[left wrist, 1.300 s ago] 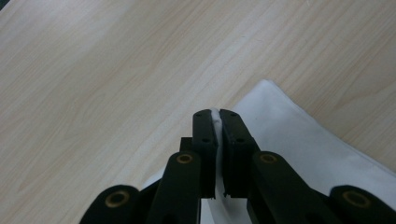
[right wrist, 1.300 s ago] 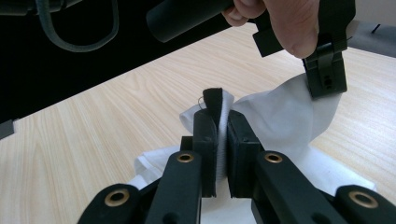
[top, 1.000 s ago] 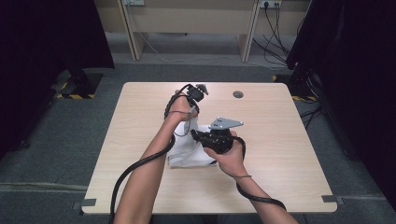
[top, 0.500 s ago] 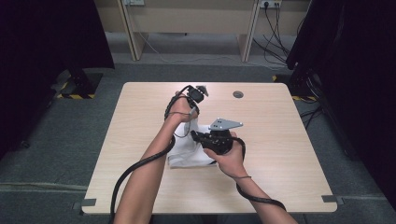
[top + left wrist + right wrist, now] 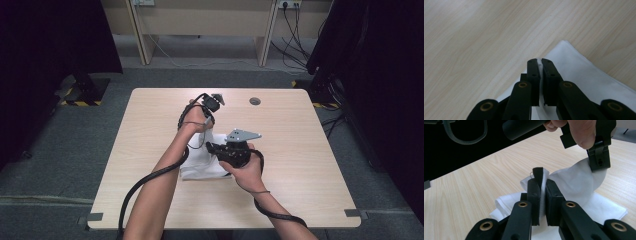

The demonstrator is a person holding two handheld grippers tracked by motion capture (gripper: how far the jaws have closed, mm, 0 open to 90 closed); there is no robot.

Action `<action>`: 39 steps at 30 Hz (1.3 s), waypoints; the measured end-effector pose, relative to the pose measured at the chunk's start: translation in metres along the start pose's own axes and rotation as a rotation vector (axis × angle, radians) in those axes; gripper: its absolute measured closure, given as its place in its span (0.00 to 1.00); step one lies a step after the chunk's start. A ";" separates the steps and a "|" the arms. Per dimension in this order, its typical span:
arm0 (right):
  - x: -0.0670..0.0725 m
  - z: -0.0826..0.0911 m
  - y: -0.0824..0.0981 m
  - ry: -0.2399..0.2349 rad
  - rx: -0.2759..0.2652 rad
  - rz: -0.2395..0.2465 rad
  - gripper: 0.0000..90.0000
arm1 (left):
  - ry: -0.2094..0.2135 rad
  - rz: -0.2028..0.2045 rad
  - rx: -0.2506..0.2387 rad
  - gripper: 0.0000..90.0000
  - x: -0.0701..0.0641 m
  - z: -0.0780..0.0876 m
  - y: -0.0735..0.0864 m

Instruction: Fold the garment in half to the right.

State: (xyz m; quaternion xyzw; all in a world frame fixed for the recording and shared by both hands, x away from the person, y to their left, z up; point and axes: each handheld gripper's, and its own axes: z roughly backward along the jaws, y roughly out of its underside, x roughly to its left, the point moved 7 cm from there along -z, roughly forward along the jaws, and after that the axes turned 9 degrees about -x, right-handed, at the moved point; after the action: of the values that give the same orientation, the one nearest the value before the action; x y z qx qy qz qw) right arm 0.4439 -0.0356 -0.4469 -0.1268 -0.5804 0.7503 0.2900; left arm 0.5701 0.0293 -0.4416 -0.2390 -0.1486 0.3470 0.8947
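- Folding a white cloth [image 5: 202, 167] that lies near the middle of the desk [image 5: 310, 150], a little toward its near edge: both tongs are clenched on the fabric, and the layer pinched between them is lifted clear of the rest.
- Left gripper [image 5: 539, 61]: jaws closed on a thin edge of the cloth [image 5: 584, 75], seen as a white sliver between the black pads; in the high view this gripper [image 5: 212, 102] is held up over the cloth's far side.
- Right gripper [image 5: 541, 181]: jaws closed on a bunched fold of the cloth [image 5: 574, 182]; in the high view it [image 5: 212, 147] sits low over the cloth, on the side toward the desk's right edge.
- Between the two grips the raised layer sags in a soft curve, as the right gripper view shows, with the other gripper [image 5: 599, 157] hanging above it.
- Good practice, as judged here: keep both pinches firm, draw the grips gently apart so the sag comes out, and carry the layer over level.
- Lower the lifted edge onto the matching edge of the cloth lying flat below, and release only once it rests there.
- Likely fault: uneven pull would skew the fold or drag the lower layers across the desk.
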 end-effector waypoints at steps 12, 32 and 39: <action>-0.002 0.002 0.005 0.004 0.002 -0.006 0.93 | 0.005 -0.010 0.003 0.94 -0.004 -0.003 -0.001; -0.005 0.006 0.012 0.010 0.017 -0.002 0.93 | 0.009 -0.012 0.003 0.94 -0.008 -0.008 -0.002; -0.006 0.008 0.013 0.012 0.015 -0.003 0.93 | 0.008 -0.014 0.002 0.94 -0.008 -0.009 -0.002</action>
State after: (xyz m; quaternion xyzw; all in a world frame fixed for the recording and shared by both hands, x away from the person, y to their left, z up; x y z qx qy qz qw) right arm 0.4406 -0.0473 -0.4582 -0.1283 -0.5731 0.7535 0.2954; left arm 0.5691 0.0192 -0.4483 -0.2383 -0.1463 0.3398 0.8979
